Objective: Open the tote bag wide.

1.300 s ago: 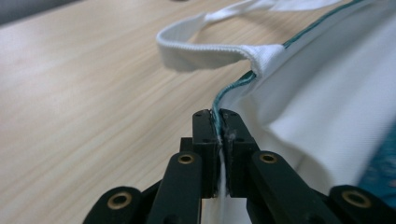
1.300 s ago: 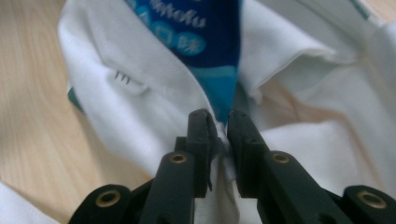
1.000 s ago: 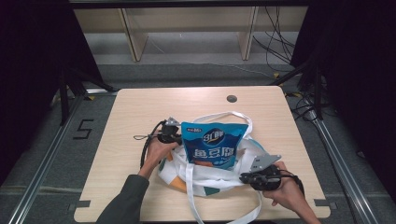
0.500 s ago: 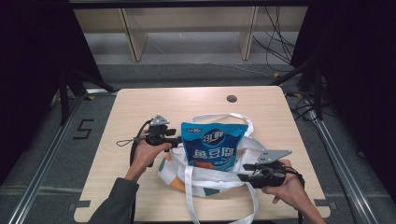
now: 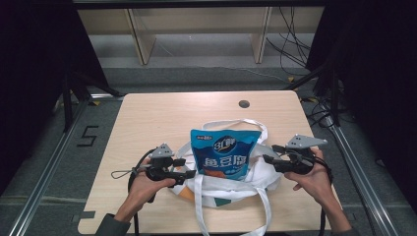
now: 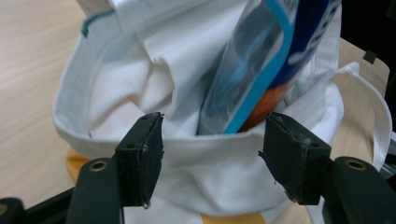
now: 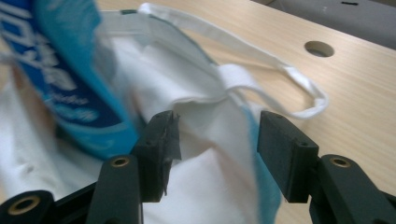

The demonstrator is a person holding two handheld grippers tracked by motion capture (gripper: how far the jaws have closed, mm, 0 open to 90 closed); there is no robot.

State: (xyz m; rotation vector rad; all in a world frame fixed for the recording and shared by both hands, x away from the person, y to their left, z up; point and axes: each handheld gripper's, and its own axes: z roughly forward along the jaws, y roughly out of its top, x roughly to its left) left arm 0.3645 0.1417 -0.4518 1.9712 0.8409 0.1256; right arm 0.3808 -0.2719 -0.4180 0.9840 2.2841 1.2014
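On the tabletop [image 5: 147,118], near its front edge, a white tote bag [image 5: 231,184] slumps with a blue snack pouch [image 5: 223,157] standing in it. Soft, floppy cloth; likely best taken at rim or strap. The left hand-held gripper [image 5: 189,169] and right hand-held gripper [image 5: 268,155] have just been opening: jaws apart either side, gripping nothing.
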